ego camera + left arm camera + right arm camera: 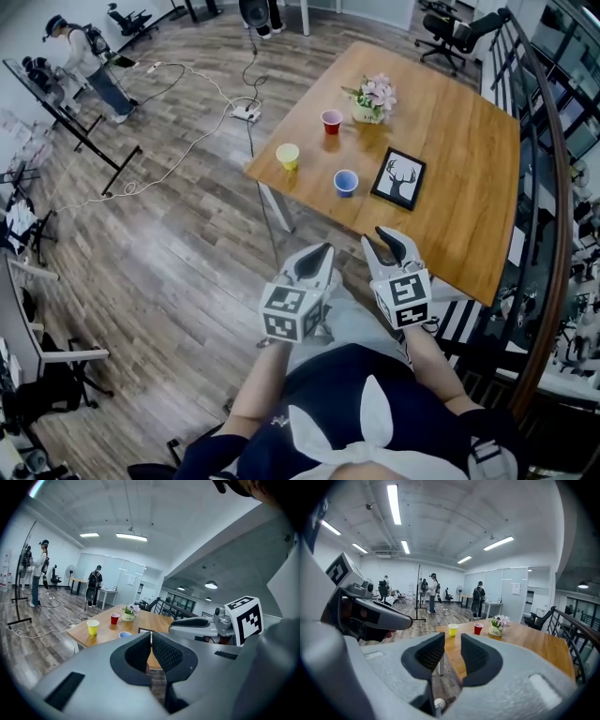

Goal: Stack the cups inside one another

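Clock directions are read on the head view, with 12 at the top.

1. Far left, at 10 o'clock of the scene: a person [86, 58] stands on the wood floor [169, 244] by a black stand [94, 141]. A white cable [178, 150] runs across the floor to a power strip [246, 112].
2. Left gripper [319, 251]: over the floor, just short of the table's near edge, at 7 o'clock of the blue cup. Its own view shows the pads [138, 651] closed together with only a hairline between them. Nothing is held.
3. Yellow cup [288, 156]: upright, mouth up, near the left corner of the table [469, 206], at 10 o'clock of the blue cup.
4. Red cup [332, 121]: upright, at 12 o'clock of the blue cup.
5. Blue cup [346, 182]: upright, the nearest of the three to the grippers. All three cups stand apart and none is nested.
6. Flower pot [373, 99]: just beside the red cup, at its 2 o'clock.
7. Framed deer picture [398, 178]: at 3 o'clock of the blue cup, close beside it.
8. Right gripper [384, 236]: tips about at the table's near edge, at 5 o'clock of the blue cup. The pads [428, 653] stand a small way apart and the gap is empty.
9. Far right: a dark railing [553, 169] curves past the table.
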`<move>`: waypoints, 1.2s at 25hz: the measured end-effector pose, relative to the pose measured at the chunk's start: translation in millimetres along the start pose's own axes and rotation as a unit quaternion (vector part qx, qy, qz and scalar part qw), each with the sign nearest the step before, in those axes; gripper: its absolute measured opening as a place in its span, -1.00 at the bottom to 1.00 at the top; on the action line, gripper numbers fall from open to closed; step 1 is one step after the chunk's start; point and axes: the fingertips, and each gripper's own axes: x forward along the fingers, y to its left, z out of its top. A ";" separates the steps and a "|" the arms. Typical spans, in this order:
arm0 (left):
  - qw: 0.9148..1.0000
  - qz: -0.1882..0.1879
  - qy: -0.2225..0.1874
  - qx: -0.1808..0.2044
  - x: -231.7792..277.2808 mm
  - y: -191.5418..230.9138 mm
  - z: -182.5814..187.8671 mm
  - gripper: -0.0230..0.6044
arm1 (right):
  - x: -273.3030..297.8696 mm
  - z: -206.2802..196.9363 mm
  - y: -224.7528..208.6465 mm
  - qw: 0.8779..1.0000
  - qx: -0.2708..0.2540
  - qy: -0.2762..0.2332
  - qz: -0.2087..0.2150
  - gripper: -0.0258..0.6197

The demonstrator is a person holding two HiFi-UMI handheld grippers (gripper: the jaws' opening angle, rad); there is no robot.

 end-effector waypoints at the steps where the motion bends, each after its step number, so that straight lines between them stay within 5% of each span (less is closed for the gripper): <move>1: 1.000 0.000 0.003 0.000 6.2 5.4 2.8 -0.84 | 8.2 2.6 -2.6 1.000 -0.005 0.001 0.003 -0.57; 21: 0.999 0.029 0.033 0.025 120.0 118.0 52.5 -0.84 | 165.1 10.1 -65.9 0.998 0.004 0.029 0.063 0.12; 30: 0.997 0.026 0.059 0.030 158.1 143.7 51.8 -0.84 | 212.1 -13.3 -83.9 0.994 0.011 0.064 0.085 0.21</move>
